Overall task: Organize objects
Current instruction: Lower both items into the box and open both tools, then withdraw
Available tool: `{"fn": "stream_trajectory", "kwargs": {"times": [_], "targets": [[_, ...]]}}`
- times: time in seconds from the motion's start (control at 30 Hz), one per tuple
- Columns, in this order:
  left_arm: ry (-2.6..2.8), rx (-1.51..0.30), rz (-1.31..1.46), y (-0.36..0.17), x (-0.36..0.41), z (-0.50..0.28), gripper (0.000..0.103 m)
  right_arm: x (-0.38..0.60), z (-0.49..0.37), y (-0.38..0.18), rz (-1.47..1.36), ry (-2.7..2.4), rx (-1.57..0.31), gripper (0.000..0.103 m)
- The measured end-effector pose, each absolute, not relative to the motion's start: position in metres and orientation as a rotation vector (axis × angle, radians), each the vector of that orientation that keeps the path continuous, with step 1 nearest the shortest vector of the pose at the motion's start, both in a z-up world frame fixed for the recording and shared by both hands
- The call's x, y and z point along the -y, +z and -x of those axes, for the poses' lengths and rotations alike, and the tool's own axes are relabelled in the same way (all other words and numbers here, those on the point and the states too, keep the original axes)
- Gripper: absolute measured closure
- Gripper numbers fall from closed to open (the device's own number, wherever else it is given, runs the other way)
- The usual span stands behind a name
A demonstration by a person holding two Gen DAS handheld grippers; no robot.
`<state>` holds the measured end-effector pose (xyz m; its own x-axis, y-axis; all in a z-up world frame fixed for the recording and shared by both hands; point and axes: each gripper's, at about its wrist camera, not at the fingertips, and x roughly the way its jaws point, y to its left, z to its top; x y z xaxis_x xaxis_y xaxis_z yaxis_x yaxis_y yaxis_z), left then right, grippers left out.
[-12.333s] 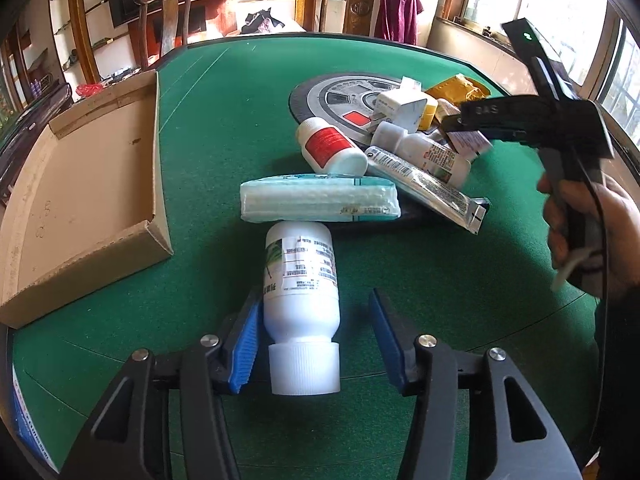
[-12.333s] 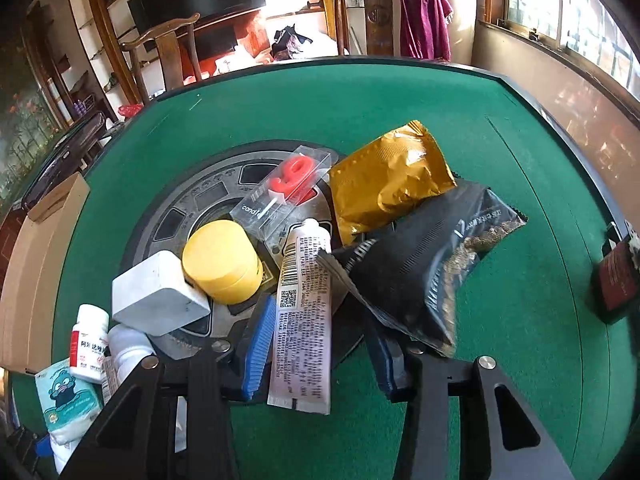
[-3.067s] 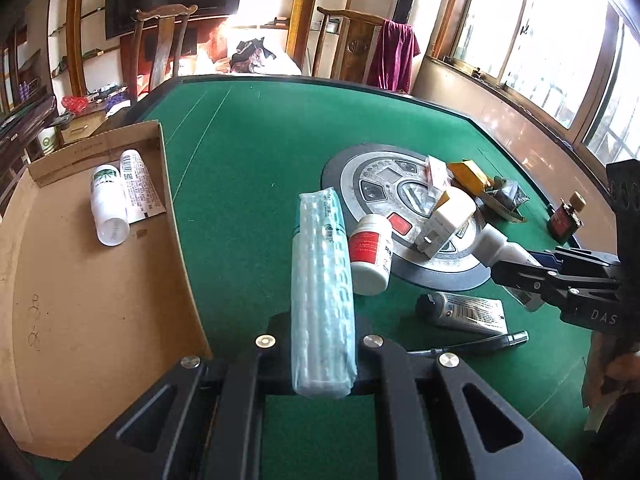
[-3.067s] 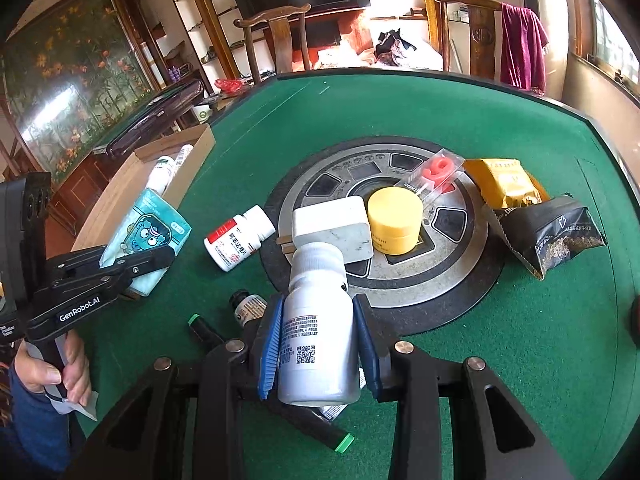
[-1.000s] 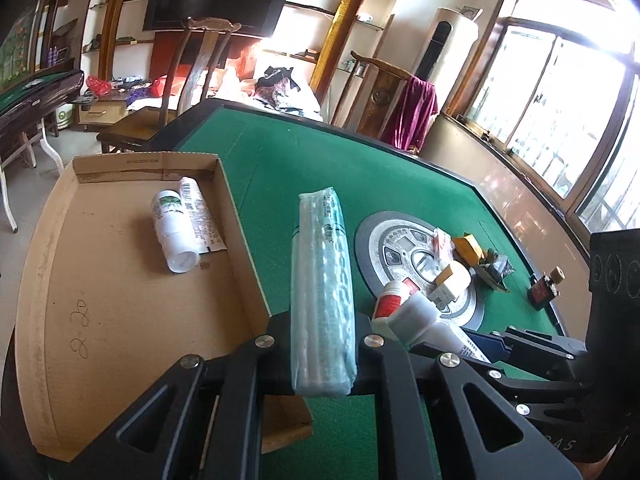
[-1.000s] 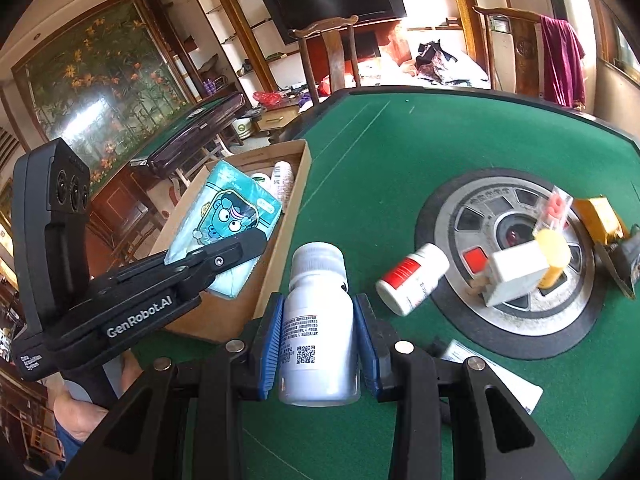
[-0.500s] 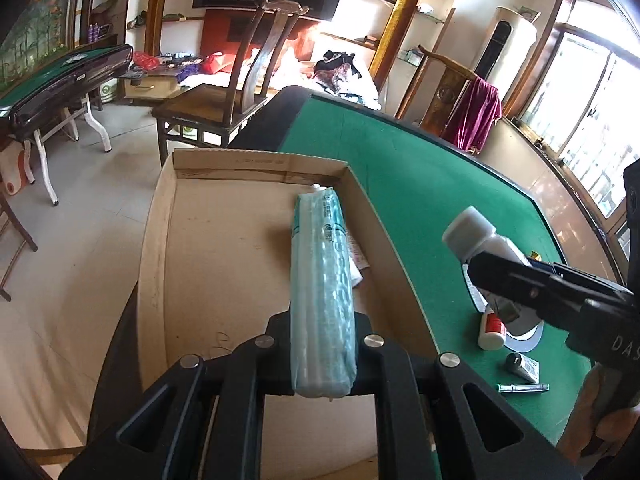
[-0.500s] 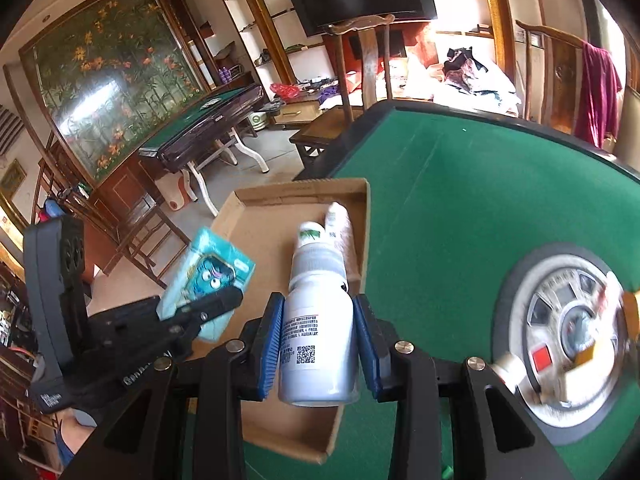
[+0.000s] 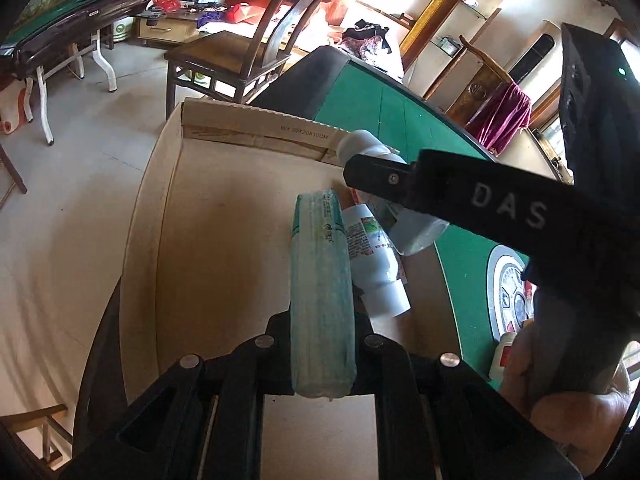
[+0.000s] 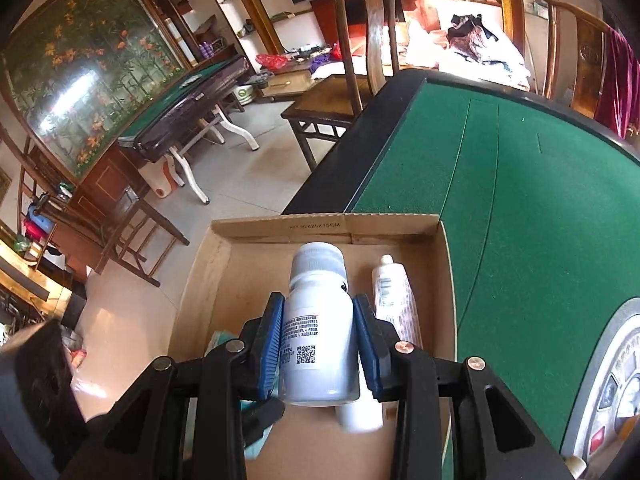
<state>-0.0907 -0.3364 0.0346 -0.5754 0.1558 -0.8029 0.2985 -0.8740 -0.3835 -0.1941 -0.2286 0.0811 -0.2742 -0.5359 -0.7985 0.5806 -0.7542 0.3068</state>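
Observation:
My left gripper [image 9: 322,312] is shut on a pale green tissue pack [image 9: 321,292] and holds it over the cardboard box [image 9: 224,240]. My right gripper [image 10: 318,320] is shut on a white pill bottle [image 10: 318,332] and holds it over the same box [image 10: 256,264]. The right gripper also shows in the left wrist view [image 9: 460,196], above the box's right side. In the box lie a white bottle [image 9: 376,264] and a white tube [image 10: 394,300]. The tissue pack's corner shows in the right wrist view [image 10: 218,340].
The box sits at the left edge of the green felt table [image 10: 520,200]. A round grey centre plate [image 9: 508,288] with a red-labelled bottle [image 9: 504,356] beside it lies to the right. A wooden chair [image 9: 240,52] stands beyond the box.
Both grippers have moved left from the table's middle to above the box, each still holding its object. The right gripper now crosses in front of the left one.

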Motion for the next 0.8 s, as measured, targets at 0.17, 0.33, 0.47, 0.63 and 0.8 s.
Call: {"fn": "stream_trajectory", "kwargs": {"times": [0.17, 0.33, 0.47, 0.63, 0.8], "targets": [[-2.594, -0.776, -1.422, 0.027, 0.343, 0.094, 0.091, 0.238, 0.212, 0.067, -1.308, -2.051, -0.012, 0.066], [-2.586, -0.792, -1.425, 0.026, 0.345, 0.099, 0.091, 0.248, 0.214, 0.061, -1.312, -2.05, -0.028, 0.066], [-2.572, -0.785, -1.433, 0.023, 0.346, 0.101, 0.09, 0.253, 0.215, 0.057, -1.326, -2.044, -0.046, 0.065], [-2.573, -0.775, -1.434, 0.024, 0.345, 0.104, 0.081, 0.252, 0.218, 0.053, -1.341, -2.039, -0.028, 0.065], [-2.592, -0.808, -1.388, 0.028, 0.35, 0.102, 0.053, 0.245, 0.219, 0.058, -1.329, -2.03, 0.006, 0.062]]}}
